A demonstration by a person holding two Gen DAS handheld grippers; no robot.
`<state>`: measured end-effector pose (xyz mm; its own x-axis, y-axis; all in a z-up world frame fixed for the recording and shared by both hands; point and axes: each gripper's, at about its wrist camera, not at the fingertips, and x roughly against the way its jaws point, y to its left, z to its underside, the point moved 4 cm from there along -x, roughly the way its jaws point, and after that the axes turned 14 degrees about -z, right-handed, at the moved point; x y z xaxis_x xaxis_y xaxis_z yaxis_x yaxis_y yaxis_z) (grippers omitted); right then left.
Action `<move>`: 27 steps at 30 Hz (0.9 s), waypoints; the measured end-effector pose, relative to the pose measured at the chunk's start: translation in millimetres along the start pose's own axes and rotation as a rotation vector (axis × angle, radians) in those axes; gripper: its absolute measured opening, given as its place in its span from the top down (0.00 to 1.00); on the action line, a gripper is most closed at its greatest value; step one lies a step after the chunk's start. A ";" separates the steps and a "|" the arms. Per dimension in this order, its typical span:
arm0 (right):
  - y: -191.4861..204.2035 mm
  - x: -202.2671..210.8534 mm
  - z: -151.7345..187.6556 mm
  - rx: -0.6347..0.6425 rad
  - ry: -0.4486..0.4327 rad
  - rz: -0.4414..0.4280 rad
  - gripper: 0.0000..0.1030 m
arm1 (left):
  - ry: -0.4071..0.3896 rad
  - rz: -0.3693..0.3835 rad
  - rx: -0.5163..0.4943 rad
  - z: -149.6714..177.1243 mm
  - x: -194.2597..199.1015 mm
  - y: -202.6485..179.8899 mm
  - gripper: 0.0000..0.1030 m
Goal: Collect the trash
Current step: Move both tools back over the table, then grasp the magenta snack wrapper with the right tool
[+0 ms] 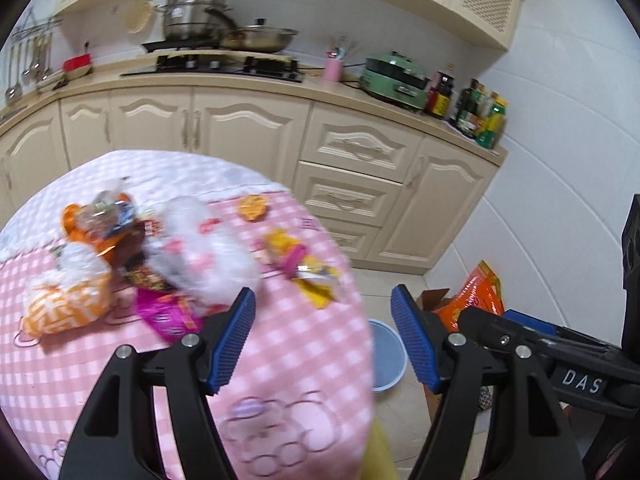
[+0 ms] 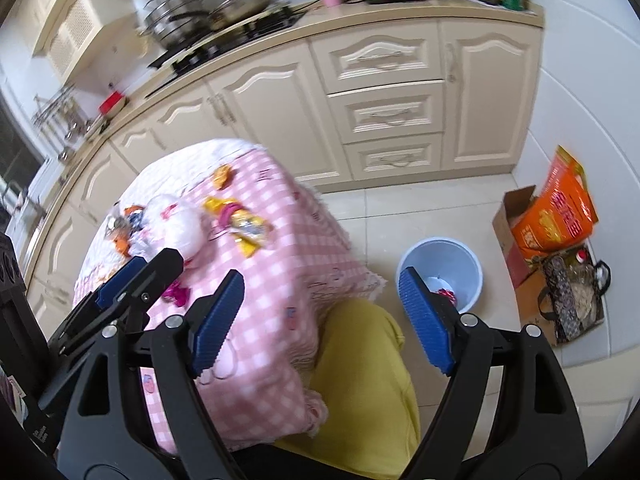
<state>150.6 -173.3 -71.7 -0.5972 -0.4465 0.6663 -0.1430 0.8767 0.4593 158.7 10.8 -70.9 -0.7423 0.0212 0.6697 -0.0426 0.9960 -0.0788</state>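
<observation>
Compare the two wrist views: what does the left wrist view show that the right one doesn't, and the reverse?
Left only: the orange-and-white bag at the pile's near end. Right only: the inside of the blue bin with trash at the bottom, and the dark patterned bag. Both: the pink checked table, wrapper pile, and open, empty left tongs and right tongs.

checked cloth tablecloth [image 1: 312, 344], glossy plastic wrappers [image 1: 304, 268], steel pots [image 1: 192, 16]

Each black-framed claw [image 1: 323, 340] carries ribbed blue pads [image 2: 426, 322], silver screws, and a white "DAS" marking [image 1: 582, 381].
</observation>
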 end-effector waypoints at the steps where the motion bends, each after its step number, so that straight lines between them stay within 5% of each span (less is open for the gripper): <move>1: 7.2 -6.2 -0.2 0.014 0.013 -0.005 0.23 | 0.004 -0.009 0.011 0.1 -0.8 7.9 0.33; 21: 110.0 -113.1 22.2 0.279 0.242 -0.082 0.23 | 0.090 -0.204 0.231 17.3 -13.6 150.7 0.32; 27: 131.2 -137.7 33.2 0.391 0.294 -0.085 0.23 | 0.113 -0.207 0.250 25.6 -13.9 171.6 0.31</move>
<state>187.9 9.2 -122.6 -0.3307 -0.5014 0.7995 -0.5002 0.8115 0.3020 144.6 179.2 -112.7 -0.6227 -0.1555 0.7668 -0.3573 0.9284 -0.1019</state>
